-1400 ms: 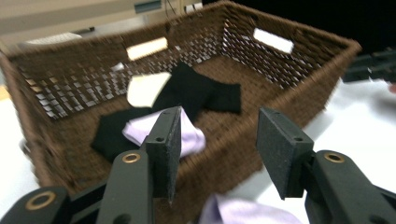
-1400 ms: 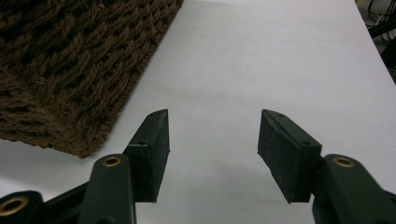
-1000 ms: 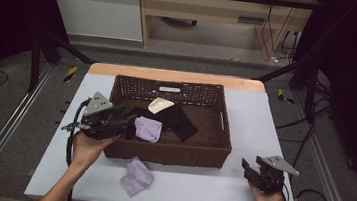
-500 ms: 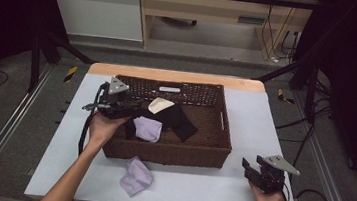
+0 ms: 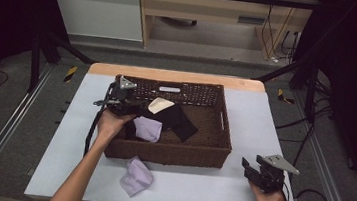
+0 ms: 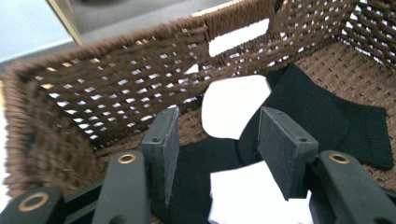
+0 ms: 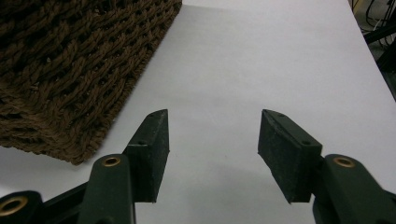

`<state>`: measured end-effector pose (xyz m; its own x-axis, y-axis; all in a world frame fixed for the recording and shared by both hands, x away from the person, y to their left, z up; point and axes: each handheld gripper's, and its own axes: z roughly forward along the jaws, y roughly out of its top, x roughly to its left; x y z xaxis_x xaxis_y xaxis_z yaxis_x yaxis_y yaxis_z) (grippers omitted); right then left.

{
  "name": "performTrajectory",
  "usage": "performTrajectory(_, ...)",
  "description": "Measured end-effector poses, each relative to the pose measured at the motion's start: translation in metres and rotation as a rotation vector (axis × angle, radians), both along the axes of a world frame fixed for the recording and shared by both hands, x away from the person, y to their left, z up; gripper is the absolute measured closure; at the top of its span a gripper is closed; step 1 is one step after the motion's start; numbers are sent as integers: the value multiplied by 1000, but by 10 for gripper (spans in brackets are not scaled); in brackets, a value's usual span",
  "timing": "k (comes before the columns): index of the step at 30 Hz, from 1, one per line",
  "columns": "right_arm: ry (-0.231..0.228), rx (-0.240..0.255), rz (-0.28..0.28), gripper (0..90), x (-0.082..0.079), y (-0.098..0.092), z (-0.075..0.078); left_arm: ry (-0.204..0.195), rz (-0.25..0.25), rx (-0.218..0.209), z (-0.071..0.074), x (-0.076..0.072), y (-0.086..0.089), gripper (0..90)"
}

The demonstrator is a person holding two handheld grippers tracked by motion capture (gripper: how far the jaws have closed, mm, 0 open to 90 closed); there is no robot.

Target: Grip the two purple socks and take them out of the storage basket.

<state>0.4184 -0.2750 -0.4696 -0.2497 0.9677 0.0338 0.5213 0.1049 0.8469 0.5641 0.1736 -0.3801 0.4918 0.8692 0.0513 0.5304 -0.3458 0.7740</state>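
Basket and cloths, both grippers empty

Basket point(image 5: 176, 150) of brown wicker sits mid-surface, and my left gripper point(image 6: 215, 140) is inside its left end, jaws spread apart with nothing between them. From the high view my left gripper point(image 5: 133, 107) hangs over the left part of the basket interior, my left hand point(image 5: 111, 123) at the left rim. Just past the jaws lies a black cloth point(image 6: 322, 112) on the basket floor, with a cream piece point(image 6: 233, 105) resting on it near the far wall, and a pale lilac cloth point(image 6: 247, 196) directly beneath my jaws. The high view shows that lilac cloth point(image 5: 147, 128) beside the black one point(image 5: 177, 120), the cream piece point(image 5: 160, 104) behind them.

My right gripper point(image 7: 212, 154) is held low over the bare white surface point(image 7: 261, 60), jaws wide apart and empty, the basket's outer corner point(image 7: 70, 70) off to its left. In the high view it point(image 5: 252, 171) sits near the front right of the surface, well apart from the basket.

A second lilac cloth point(image 5: 136, 176) lies crumpled on the surface just in front of the basket.
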Motion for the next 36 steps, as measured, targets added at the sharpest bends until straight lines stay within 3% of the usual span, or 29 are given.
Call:
performTrajectory(8, 7, -2, 3, 434, 1, 2, -1, 53, 27, 35, -5, 12, -5, 480)
performTrajectory(12, 9, -10, 3, 431, 2, 2, -1, 71, 10, 41, -9, 16, -8, 491)
performTrajectory(14, 9, -9, 5, 428, 2, 2, -1, 88, 0, 92, -12, 16, -12, 491)
performTrajectory(21, 12, -9, 7, 427, 2, 3, -2, 131, -32, 181, -21, 12, -20, 487)
performTrajectory(30, 15, -11, 11, 422, 2, 4, -2, 198, -39, 216, -27, 14, -23, 494)
performTrajectory(36, 18, -13, 12, 419, 2, 4, -3, 274, -44, 242, -33, 17, -25, 500)
